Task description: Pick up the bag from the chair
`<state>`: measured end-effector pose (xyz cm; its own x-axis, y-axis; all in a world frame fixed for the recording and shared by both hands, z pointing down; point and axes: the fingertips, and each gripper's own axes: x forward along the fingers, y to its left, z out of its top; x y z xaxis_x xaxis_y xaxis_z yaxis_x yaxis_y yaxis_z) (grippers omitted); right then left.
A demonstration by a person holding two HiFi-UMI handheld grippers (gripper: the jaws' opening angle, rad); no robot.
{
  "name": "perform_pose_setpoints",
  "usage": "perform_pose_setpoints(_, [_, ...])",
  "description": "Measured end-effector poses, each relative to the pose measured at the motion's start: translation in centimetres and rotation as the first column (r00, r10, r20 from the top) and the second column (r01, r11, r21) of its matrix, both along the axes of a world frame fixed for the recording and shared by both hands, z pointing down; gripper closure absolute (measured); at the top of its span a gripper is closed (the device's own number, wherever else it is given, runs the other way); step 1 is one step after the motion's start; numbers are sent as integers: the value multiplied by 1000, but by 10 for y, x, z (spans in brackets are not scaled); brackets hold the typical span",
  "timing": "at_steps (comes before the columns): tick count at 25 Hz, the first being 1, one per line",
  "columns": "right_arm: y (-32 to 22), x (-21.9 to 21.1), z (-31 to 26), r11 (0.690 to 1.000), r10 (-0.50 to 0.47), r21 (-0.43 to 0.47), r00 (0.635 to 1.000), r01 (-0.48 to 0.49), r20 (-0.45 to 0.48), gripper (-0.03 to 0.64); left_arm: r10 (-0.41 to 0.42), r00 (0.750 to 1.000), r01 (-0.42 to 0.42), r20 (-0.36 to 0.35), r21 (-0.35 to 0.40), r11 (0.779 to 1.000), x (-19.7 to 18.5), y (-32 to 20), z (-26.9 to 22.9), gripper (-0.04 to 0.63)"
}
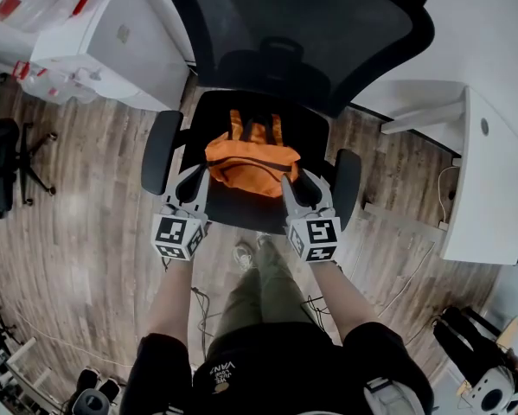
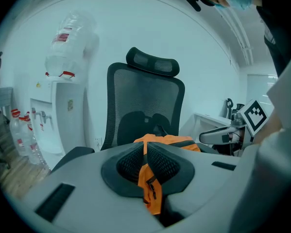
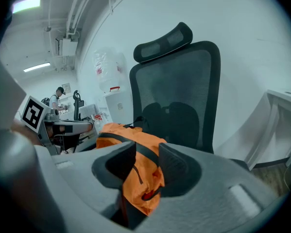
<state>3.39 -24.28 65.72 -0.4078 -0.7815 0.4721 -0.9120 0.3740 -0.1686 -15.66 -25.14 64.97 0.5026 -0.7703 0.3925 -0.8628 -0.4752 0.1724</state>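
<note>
An orange bag (image 1: 252,164) with black trim lies on the seat of a black mesh office chair (image 1: 267,102). My left gripper (image 1: 198,182) is shut on the bag's left edge; orange fabric with a zipper pull (image 2: 150,186) is pinched between its pads. My right gripper (image 1: 295,186) is shut on the bag's right edge, with a fold of orange cloth (image 3: 143,171) bunched between the jaws. The bag (image 3: 130,140) rises behind the jaws in the right gripper view, and its top (image 2: 167,141) shows past the left jaws. The chair back (image 2: 143,113) stands upright behind it.
Armrests (image 1: 159,150) (image 1: 348,184) flank the seat. A white desk (image 1: 492,171) stands to the right, a water dispenser (image 1: 94,33) with spare bottles at the left. Another black chair (image 1: 3,167) stands at far left. Wooden floor (image 1: 86,258) surrounds the chair; the person's shoe (image 1: 244,254) is near the chair's front.
</note>
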Motion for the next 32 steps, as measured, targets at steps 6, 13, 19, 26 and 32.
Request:
perform_pose_setpoints(6, [5,1,11,1000,-5,-31,1000,5,-6,471,-13,1000,13,-5,-21,1000,-4,0,9,537])
perform_pose_setpoints(13, [8,1,24,998,-8,-60,1000,7,-13,434,4,1000,-5,-14,-65,998,1,1,26,421])
perform_pose_setpoints(19, [6,-1,36,997,-18,-79,1000,17,-11,396,28,1000,-27,10,-103,994,5,-1,47,361])
perform_pose_setpoints(26, [1,-6,46,995,-33,-93,999,32,-10,387,34,999,-31,16,-135,990,6,-10,64,350])
perform_pose_setpoints(32, [-3,-9,55,993,-57,-108,998,55,-17,387,63,998,-58,23,-168,984,14,-12,76,351])
